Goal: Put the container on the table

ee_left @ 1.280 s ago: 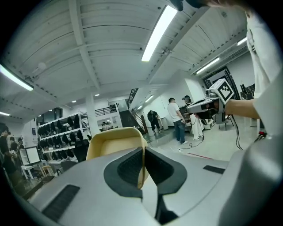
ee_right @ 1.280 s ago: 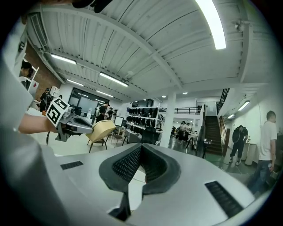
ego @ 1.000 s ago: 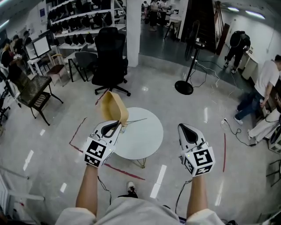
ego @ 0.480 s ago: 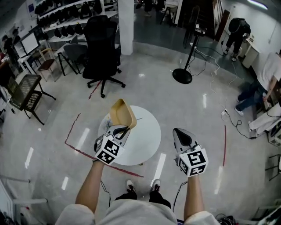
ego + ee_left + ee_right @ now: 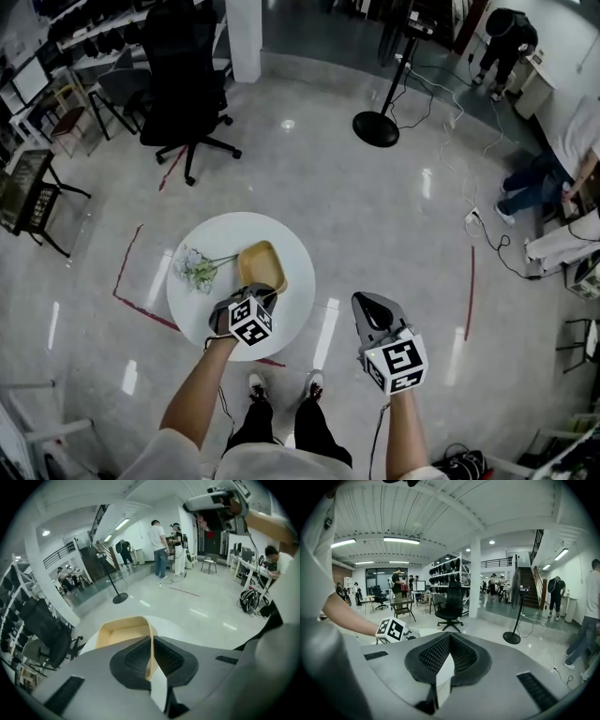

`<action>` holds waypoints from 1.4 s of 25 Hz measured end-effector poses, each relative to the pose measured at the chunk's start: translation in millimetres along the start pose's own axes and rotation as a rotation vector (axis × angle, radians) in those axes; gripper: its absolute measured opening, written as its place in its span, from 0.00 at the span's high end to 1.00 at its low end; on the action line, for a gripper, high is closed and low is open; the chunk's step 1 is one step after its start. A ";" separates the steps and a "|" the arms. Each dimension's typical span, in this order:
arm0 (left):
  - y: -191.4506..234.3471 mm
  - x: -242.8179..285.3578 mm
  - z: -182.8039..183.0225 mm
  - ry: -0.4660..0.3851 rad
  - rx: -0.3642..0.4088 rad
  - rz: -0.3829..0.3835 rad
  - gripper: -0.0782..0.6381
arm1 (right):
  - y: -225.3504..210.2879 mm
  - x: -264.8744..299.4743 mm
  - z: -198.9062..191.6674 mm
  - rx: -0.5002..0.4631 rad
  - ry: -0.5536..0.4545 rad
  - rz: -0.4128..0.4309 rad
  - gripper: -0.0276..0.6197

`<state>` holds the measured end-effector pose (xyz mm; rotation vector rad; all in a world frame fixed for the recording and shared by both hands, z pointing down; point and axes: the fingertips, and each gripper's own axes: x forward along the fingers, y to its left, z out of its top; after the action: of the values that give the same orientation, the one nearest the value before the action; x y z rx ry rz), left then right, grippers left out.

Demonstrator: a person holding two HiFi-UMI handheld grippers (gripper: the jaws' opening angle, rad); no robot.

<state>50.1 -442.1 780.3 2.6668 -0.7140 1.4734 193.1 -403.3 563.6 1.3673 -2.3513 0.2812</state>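
A tan, rounded-square container (image 5: 261, 266) sits low over the round white table (image 5: 291, 246), on its right half; I cannot tell whether it touches the top. My left gripper (image 5: 257, 294) is at the container's near edge, shut on its rim. In the left gripper view the tan container (image 5: 123, 629) fills the space ahead and its thin wall runs between the jaws of the left gripper (image 5: 151, 641). My right gripper (image 5: 372, 307) hangs to the right of the table over the floor, shut and empty. In its own view the right gripper (image 5: 449, 641) holds nothing.
A small bunch of pale flowers (image 5: 199, 270) lies on the table's left half. A black office chair (image 5: 183, 70) and a floor stand with a round base (image 5: 377, 127) stand farther off. Red tape lines (image 5: 471, 291) and cables mark the floor; people (image 5: 506, 37) are at the far right.
My left gripper came down with the container from high in the air to table level. The right gripper sank too, and the head view tipped downward.
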 end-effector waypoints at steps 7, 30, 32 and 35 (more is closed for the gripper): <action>-15.0 75.0 -14.7 0.090 0.032 -0.073 0.85 | -28.7 7.5 -49.9 0.100 0.081 0.021 0.94; 48.7 -68.5 52.4 -0.274 -0.289 0.048 0.80 | -33.9 -19.1 42.1 0.047 -0.044 -0.043 0.94; 73.4 -121.2 63.8 -0.359 -0.339 0.133 0.85 | -27.1 -21.6 72.1 0.021 -0.083 -0.030 0.94; 97.0 -196.4 75.3 -0.473 -0.379 0.235 0.86 | -13.7 -25.2 109.7 -0.019 -0.128 -0.018 0.94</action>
<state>-16.9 -470.7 560.4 2.6966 -1.2244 0.6263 189.5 -430.7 453.7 1.4355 -2.4364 0.1704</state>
